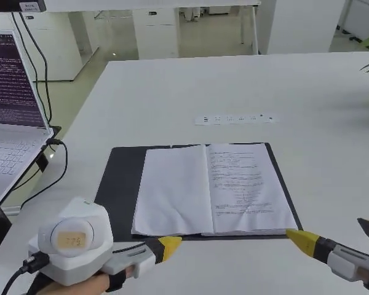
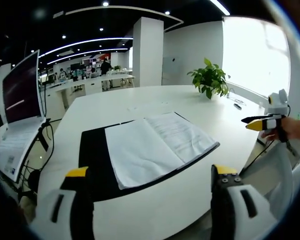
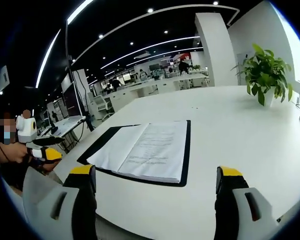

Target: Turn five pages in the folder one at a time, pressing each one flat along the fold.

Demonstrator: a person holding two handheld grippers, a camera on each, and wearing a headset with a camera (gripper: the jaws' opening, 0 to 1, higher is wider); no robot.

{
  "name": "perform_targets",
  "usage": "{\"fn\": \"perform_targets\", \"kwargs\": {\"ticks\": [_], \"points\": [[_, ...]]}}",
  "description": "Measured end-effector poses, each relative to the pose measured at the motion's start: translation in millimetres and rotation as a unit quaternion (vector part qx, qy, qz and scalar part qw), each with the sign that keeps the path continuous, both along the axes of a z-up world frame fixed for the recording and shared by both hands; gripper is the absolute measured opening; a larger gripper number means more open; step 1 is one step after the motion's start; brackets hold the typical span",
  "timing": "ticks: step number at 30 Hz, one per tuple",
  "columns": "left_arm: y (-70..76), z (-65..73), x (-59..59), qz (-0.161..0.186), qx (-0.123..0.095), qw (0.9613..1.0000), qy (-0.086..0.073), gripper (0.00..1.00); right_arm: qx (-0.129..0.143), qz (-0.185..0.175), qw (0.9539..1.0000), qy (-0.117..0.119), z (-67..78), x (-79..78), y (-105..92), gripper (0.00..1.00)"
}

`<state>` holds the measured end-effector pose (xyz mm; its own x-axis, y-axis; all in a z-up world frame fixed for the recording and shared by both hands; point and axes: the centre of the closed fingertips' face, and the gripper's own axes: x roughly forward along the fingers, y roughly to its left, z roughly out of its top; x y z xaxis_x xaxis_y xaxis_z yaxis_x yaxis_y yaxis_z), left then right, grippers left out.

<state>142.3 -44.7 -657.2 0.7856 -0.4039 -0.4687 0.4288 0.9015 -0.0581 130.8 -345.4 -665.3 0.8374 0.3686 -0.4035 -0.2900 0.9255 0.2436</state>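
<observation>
Folder (image 1: 120, 178) open flat, blank page (image 1: 172, 190) left, printed page (image 1: 246, 184) right; left gripper (image 2: 151, 171) and right gripper (image 3: 156, 170) fingers (image 2: 76, 173) apart.

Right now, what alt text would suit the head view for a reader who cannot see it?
An open black folder lies flat on a white table, blank page left, printed page right. The left hand-held gripper and right hand-held gripper, yellow-tipped, hover near its front corners. A laptop sits far left.

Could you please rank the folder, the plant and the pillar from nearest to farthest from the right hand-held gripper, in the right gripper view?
1. Folder, open, straight ahead on the table.
2. Plant, to the right, near the table's far edge.
3. Pillar, beyond the table.
</observation>
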Motion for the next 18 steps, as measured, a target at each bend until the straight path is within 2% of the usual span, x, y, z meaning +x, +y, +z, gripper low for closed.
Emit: {"fn": "perform_targets", "kwargs": {"ticks": [9,18], "points": [[-7.0,-5.8,5.2,-0.003,0.002,1.0000,0.003,0.99,0.003,0.005,1.0000,-0.005,2.4,2.6,2.4,1.00],[-37.0,-15.6,16.6,-0.028,0.004,0.9996,0.008,0.99,0.009,0.010,0.9999,-0.004,1.6,-1.2,8.2,1.00]]}}
